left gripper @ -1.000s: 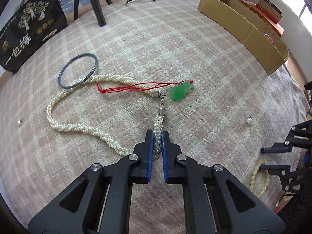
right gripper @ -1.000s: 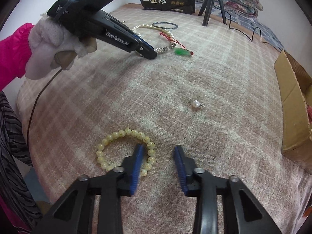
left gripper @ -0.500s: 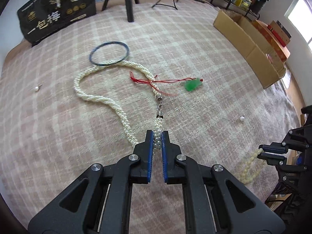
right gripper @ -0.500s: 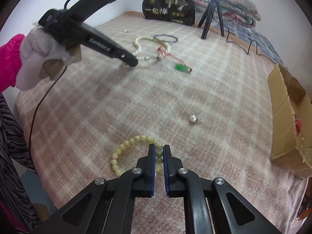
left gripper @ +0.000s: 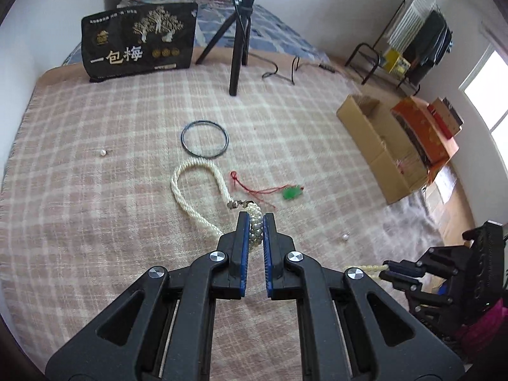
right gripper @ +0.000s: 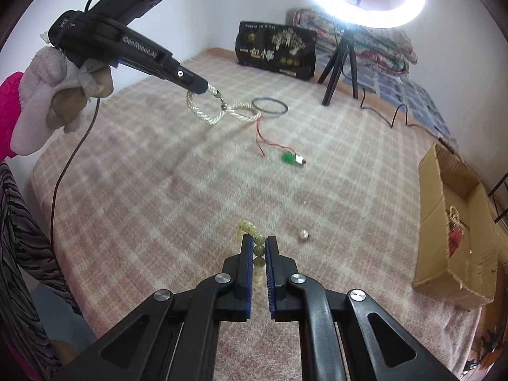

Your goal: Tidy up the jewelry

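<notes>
Pink-and-cream checked woven blanket (left gripper: 95, 222): matt, slightly napped cloth. Twisted white pearl rope necklace (left gripper: 190, 203): glossy small beads, bright metal clasp. Pale yellow-green bead bracelet (right gripper: 254, 241): smooth, translucent, polished. Thin dark blue ring bangle (left gripper: 204, 139), centre frame: smooth, faintly shiny. Green pendant on thin red cord (left gripper: 292, 193): glossy stone-like piece, fibrous cord. Brown corrugated cardboard box (right gripper: 444, 222), right edge: matt paper. Black packet with gold print (left gripper: 136, 41), upper left: glossy. Left gripper (left gripper: 254, 225) and right gripper (right gripper: 259, 247): matt black plastic, ribbed blue pads, shiny metal screws.
</notes>
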A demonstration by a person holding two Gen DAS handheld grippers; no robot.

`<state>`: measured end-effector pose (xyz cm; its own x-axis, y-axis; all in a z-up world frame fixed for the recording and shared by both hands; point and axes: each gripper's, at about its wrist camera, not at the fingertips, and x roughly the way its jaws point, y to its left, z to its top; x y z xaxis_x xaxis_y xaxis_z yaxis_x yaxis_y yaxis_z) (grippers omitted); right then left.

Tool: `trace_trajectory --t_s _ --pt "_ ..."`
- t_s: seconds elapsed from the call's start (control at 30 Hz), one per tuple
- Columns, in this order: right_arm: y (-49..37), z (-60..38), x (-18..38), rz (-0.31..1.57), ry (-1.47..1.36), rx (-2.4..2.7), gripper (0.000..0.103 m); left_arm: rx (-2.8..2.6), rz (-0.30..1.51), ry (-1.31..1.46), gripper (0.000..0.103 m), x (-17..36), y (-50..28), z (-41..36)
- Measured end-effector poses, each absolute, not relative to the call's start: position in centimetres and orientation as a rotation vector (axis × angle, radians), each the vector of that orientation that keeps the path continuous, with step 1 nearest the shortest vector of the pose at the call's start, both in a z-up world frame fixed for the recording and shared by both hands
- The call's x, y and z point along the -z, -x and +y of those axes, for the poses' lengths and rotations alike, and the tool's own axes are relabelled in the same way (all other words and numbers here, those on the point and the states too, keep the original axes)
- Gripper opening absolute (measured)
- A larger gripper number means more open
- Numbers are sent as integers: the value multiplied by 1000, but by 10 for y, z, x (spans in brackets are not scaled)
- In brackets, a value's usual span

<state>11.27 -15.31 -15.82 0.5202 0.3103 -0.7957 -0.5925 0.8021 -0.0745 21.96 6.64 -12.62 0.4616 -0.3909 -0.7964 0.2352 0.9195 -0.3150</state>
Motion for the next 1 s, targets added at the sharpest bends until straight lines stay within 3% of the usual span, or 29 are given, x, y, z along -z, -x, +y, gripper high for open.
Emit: trace_trajectory --t_s 1.0 --pt "-123 -186 89 683 285 -458 5 471 844 282 6 54 -209 44"
